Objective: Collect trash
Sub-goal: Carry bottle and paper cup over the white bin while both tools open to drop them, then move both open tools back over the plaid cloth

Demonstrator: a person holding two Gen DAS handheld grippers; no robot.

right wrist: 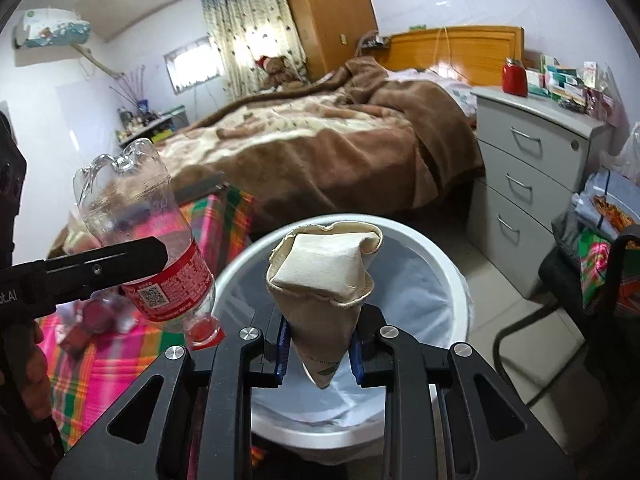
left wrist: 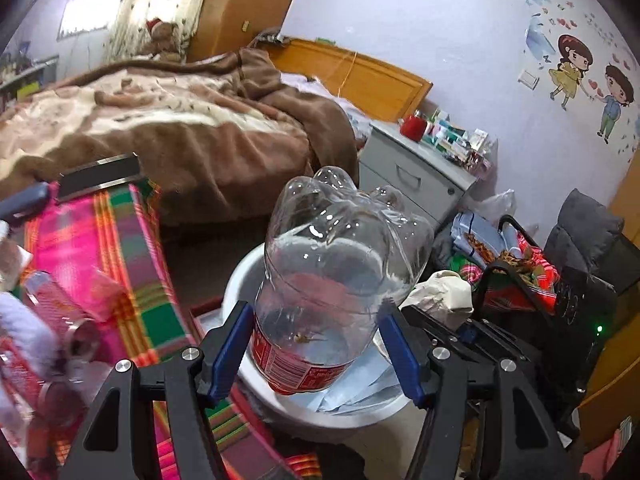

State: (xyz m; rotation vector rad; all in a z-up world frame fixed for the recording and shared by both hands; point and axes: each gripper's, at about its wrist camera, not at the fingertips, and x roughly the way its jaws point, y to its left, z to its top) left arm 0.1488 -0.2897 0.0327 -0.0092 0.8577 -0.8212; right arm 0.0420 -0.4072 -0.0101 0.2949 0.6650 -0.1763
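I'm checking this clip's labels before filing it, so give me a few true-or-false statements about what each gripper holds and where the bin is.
1. The left gripper holds a clear plastic bottle with a red label. True.
2. The bottle is full of dark drink. False: it looks empty and see-through.
3. The right gripper is shut on a crumpled paper cup. True.
4. The bin is a black one with its lid closed. False: it is white, open, and lined with a pale bag.
5. The paper cup hangs above the bin's opening in the right wrist view. True.
6. The bottle is held cap end up. False: its red cap points down and its base up.
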